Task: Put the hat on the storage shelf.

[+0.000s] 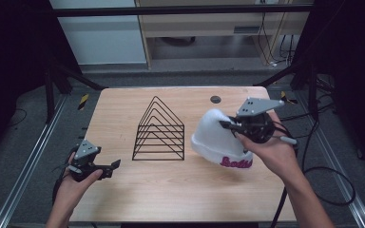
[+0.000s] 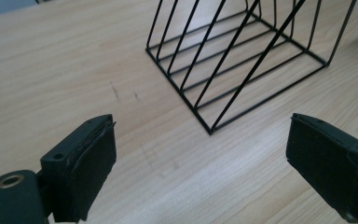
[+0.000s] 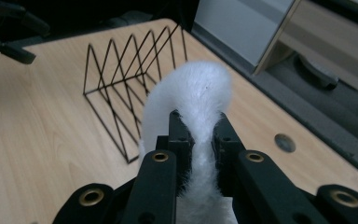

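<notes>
Right now the right tool pinches a fold of the white knit beanie, which sits on the tabletop just right of the black wire rack. Meanwhile the left tool is spread wide with nothing between its jaws, near the rack's corner.

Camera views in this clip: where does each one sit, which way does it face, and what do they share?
High view: above the person's side, facing forward and down at the light wooden table; both forearms and hands enter from below.
Left gripper view: rides the left gripper, whose open fingers aim at the black wire triangular rack.
Right gripper view: rides the right gripper, clamped on the white fuzzy beanie.
All three show the rack.
</notes>
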The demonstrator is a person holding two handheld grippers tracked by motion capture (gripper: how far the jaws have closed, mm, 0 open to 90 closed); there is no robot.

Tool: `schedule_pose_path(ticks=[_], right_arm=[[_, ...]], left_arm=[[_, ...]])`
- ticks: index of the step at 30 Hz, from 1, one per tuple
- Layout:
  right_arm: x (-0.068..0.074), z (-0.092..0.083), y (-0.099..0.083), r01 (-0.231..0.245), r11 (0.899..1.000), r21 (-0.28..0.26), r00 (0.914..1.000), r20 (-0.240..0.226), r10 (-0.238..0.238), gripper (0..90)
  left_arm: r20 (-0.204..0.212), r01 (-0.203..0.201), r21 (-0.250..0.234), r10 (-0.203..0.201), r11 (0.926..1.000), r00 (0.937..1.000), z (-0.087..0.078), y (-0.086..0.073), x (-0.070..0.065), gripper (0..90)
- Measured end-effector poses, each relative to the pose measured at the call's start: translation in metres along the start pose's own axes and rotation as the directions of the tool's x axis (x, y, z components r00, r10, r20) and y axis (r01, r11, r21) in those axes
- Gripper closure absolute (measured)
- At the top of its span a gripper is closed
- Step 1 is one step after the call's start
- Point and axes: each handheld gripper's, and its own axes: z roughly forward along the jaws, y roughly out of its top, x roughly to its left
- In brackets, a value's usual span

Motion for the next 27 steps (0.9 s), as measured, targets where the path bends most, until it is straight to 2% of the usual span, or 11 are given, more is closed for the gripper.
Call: schedule_pose_path(ticks=[3,4,7,8,14,15,17,19,27], right_arm=[[-0.014,-0.006,0.023,-0.001,0.999,-0.038,1.0000,0.007,0.001,81.9],[-0.014,-0.006,0.023,-0.001,0.999,-0.038,1.0000,0.007,0.001,81.9],[-0.024,-0.010,0.045,-0.008,0.997,-0.078,1.0000,0.002,0.008,81.9],[-0.025,-0.011,0.050,-0.005,0.996,-0.085,1.0000,0.007,0.006,81.9],[-0.029,-0.013,0.075,0.010,0.994,-0.113,0.9997,0.023,-0.008,81.9],[-0.030,-0.012,0.086,0.018,0.993,-0.120,0.9995,0.028,-0.014,81.9],[-0.031,-0.011,0.091,0.020,0.992,-0.123,0.9995,0.029,-0.016,81.9],[-0.031,-0.006,0.104,0.035,0.991,-0.132,0.9989,0.035,-0.030,81.9],[-0.029,0.007,0.133,0.042,0.984,-0.173,0.9990,0.020,-0.039,81.9]], left_arm=[[0.010,-0.018,-0.016,0.018,0.9997,0.9998,-0.006,0.016,0.002,7.8],[0.011,-0.023,-0.023,0.023,0.9995,0.9997,-0.007,0.021,0.002,7.8],[0.018,-0.036,-0.048,0.037,0.9982,0.9992,-0.012,0.038,0.003,7.8],[0.022,-0.051,-0.061,0.052,0.9968,0.9984,-0.015,0.048,0.002,7.9],[0.026,-0.071,-0.077,0.073,0.9945,0.9970,-0.019,0.070,0.001,7.8],[0.037,-0.067,-0.094,0.071,0.9933,0.9968,-0.021,0.078,0.002,7.8],[0.044,-0.065,-0.104,0.069,0.9925,0.9966,-0.022,0.081,0.003,8.0],[0.053,-0.063,-0.121,0.070,0.9907,0.9962,-0.024,0.090,0.003,8.0],[0.073,-0.075,-0.138,0.086,0.9876,0.9937,-0.026,0.103,0.001,7.9]])
